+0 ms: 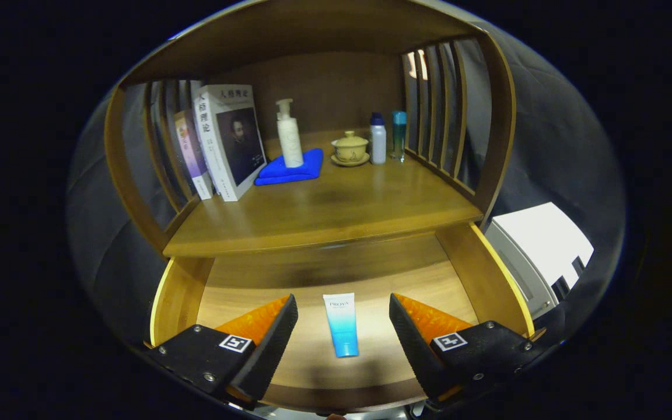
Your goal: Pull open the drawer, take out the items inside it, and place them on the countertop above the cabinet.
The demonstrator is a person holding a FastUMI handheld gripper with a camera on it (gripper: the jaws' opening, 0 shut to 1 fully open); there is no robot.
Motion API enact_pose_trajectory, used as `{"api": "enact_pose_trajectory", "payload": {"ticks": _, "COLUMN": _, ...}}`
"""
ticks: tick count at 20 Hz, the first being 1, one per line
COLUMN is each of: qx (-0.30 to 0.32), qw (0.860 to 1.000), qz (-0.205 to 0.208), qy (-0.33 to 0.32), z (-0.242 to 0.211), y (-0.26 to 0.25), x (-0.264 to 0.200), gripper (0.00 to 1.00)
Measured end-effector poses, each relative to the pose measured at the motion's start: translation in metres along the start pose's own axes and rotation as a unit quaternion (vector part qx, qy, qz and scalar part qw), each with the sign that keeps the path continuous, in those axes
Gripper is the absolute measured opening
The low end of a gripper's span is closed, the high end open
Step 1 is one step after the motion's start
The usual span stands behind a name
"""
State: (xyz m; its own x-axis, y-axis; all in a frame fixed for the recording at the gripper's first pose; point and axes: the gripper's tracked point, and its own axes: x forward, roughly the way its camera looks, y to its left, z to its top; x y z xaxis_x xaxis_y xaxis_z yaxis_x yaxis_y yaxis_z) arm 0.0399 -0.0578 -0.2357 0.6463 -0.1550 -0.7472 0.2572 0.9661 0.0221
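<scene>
The wooden drawer (476,274) stands pulled out below the countertop (336,210). On its floor lies a small white-and-blue tube (342,325), cap end toward me. My gripper (343,326) hangs over the drawer, open, with the tube lying in the gap between the two fingers and apart from both. Neither of the fingers (275,338) touches the tube.
On the countertop stand two books (225,143) at the left, a white pump bottle (289,135) on a folded blue cloth (290,169), a lidded tea cup (350,149) and two small bottles (387,137). Slatted side rails fence both ends. A white object (540,251) lies right of the cabinet.
</scene>
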Motion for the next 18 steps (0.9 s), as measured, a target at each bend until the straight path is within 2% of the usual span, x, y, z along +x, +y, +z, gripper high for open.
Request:
{"api": "enact_pose_trajectory", "payload": {"ticks": 7, "qx": 0.025, "qw": 0.993, "qz": -0.016, "qy": 0.116, "z": -0.057, "y": 0.001, "x": 0.044, "gripper": 0.97}}
{"api": "enact_pose_trajectory", "payload": {"ticks": 10, "qx": -0.004, "qw": 0.986, "qz": -0.041, "qy": 0.161, "z": -0.077, "y": -0.006, "x": 0.056, "gripper": 0.96}}
{"api": "enact_pose_trajectory", "payload": {"ticks": 13, "qx": -0.034, "qw": 0.979, "qz": -0.041, "qy": 0.195, "z": -0.091, "y": 0.000, "x": 0.064, "gripper": 0.96}}
{"api": "enact_pose_trajectory", "payload": {"ticks": 18, "qx": -0.028, "qw": 0.970, "qz": -0.053, "qy": 0.234, "z": -0.104, "y": -0.006, "x": 0.072, "gripper": 0.89}}
